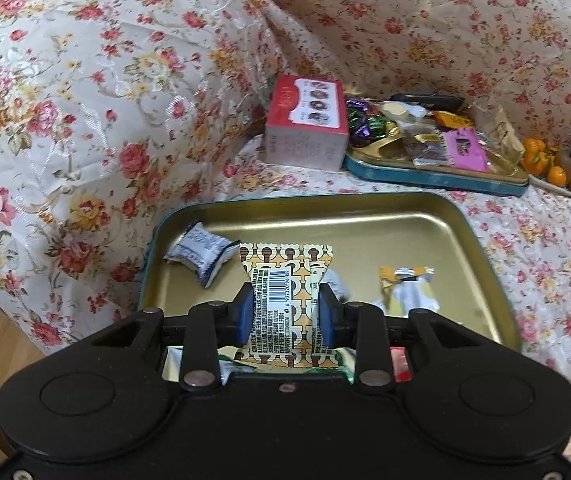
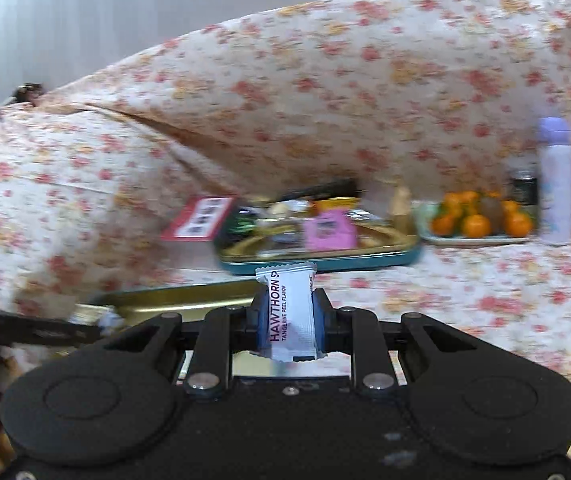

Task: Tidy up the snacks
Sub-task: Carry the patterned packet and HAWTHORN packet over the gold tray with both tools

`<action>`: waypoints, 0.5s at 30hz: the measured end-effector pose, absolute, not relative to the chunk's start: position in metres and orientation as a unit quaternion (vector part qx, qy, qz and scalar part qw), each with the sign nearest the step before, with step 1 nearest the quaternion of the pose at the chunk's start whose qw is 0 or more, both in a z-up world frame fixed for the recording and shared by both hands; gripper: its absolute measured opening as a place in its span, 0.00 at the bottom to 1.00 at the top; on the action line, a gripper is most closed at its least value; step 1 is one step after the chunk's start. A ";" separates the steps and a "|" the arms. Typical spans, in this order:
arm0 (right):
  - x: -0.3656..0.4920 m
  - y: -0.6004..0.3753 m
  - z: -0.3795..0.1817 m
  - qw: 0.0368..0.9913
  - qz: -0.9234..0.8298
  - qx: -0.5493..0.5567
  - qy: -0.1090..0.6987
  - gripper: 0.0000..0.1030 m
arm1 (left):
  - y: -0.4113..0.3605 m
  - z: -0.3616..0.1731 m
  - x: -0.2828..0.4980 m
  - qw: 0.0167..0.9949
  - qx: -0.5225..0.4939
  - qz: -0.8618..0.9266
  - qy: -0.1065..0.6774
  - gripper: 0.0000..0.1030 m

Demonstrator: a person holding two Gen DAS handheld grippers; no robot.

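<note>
My left gripper (image 1: 285, 312) is shut on a yellow-and-white patterned snack packet (image 1: 283, 280) with a barcode, held upright over the near gold tin tray (image 1: 425, 216). In that tray lie a white-and-blue wrapped sweet (image 1: 201, 254) at the left and a yellow-and-white wrapped sweet (image 1: 405, 284) at the right. My right gripper (image 2: 287, 320) is shut on a white hawthorn snack packet (image 2: 289, 308), raised above the floral-covered seat. The near tin tray (image 2: 189, 296) shows just ahead of it to the left. A far tin tray (image 2: 325, 260) holds several mixed sweets.
A red-and-white box (image 1: 305, 128) stands left of the far tray (image 1: 425, 178) of sweets. A plate of oranges (image 2: 481, 224), a dark jar (image 2: 523, 188) and a tall white bottle (image 2: 555, 184) stand to the right. Floral sofa cushions (image 1: 85, 100) rise behind and at left.
</note>
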State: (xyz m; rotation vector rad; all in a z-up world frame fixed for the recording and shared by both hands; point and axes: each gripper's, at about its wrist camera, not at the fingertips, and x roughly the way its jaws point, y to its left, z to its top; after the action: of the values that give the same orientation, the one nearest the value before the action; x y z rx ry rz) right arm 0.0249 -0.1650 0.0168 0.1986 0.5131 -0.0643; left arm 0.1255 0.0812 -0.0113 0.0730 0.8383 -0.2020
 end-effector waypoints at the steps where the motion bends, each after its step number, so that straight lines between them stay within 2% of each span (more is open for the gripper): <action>1: 0.029 -0.156 0.018 0.961 -0.023 0.103 0.256 0.23 | 0.084 -0.012 0.127 0.907 0.033 -0.096 0.409 0.39; 9: 0.058 -0.100 0.006 0.949 0.015 0.141 0.283 0.23 | 0.095 -0.024 0.132 0.904 0.038 -0.065 0.420 0.39; 15: 0.068 -0.067 -0.011 0.945 0.022 0.103 0.310 0.23 | 0.096 -0.025 0.135 0.902 0.038 -0.065 0.426 0.40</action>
State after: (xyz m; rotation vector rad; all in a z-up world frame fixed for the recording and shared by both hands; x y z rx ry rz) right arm 0.0683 -0.0673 -0.0114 0.2099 0.6319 0.0455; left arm 0.1346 0.0960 -0.0248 0.0794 0.8805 -0.1347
